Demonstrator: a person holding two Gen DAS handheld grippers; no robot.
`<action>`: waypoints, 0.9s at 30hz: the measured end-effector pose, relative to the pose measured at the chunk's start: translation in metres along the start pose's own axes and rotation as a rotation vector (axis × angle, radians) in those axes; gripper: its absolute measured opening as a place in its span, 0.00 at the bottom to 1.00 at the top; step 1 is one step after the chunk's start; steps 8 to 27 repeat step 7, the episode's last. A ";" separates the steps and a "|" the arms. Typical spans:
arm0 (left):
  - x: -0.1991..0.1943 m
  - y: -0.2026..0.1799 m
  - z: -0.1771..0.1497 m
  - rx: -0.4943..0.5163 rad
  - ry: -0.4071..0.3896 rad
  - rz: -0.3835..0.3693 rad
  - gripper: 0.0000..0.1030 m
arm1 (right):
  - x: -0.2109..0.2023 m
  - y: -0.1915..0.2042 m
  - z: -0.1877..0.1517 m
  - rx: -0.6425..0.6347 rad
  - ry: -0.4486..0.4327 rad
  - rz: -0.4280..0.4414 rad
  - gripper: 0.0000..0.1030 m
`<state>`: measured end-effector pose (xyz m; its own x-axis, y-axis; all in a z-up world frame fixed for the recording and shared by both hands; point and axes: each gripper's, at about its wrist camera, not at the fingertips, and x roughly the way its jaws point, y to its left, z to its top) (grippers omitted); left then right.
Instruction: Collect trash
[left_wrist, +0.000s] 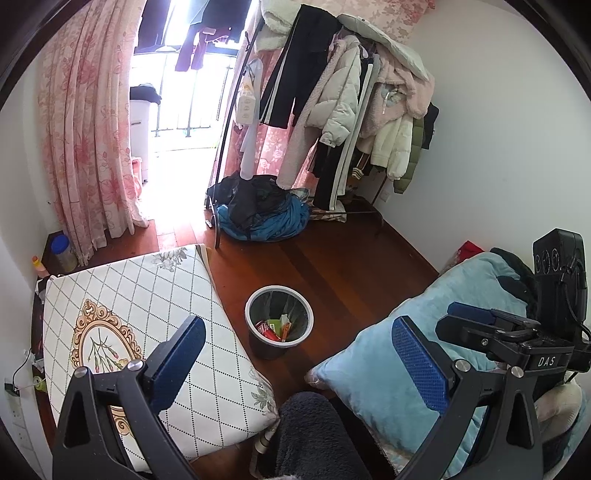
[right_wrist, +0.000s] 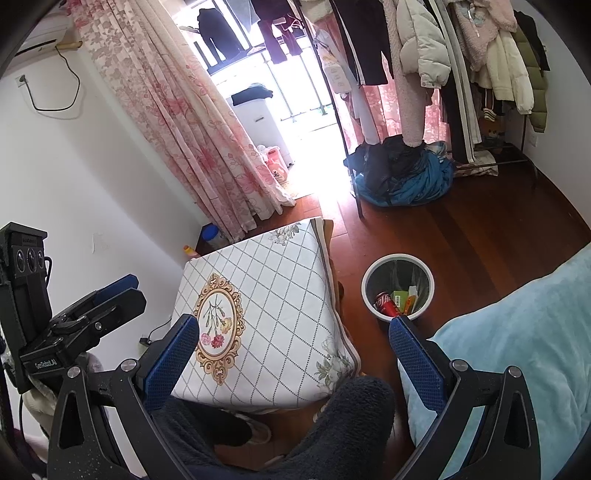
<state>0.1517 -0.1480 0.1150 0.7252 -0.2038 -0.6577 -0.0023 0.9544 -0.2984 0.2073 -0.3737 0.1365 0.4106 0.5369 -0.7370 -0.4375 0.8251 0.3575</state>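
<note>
Trash bin (left_wrist: 279, 320) on bare floor (left_wrist: 332, 266) between mattress edge (left_wrist: 218, 295) and blue pillow (left_wrist: 406, 354); both grippers (left_wrist: 299, 354) (right_wrist: 293, 350) wide open, empty.

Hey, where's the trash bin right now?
The trash bin stands on the wooden floor, between the patterned cushion and the light blue pillow, near the middle of both wrist views, with a red can inside.
</note>
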 end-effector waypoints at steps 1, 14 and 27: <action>0.000 0.000 0.000 -0.001 0.000 -0.001 1.00 | 0.000 0.000 0.000 -0.001 0.000 0.000 1.00; 0.002 -0.003 0.001 -0.007 -0.002 -0.015 1.00 | -0.001 -0.002 -0.001 0.000 0.002 -0.002 1.00; 0.002 -0.003 0.001 -0.007 -0.002 -0.015 1.00 | -0.001 -0.002 -0.001 0.000 0.002 -0.002 1.00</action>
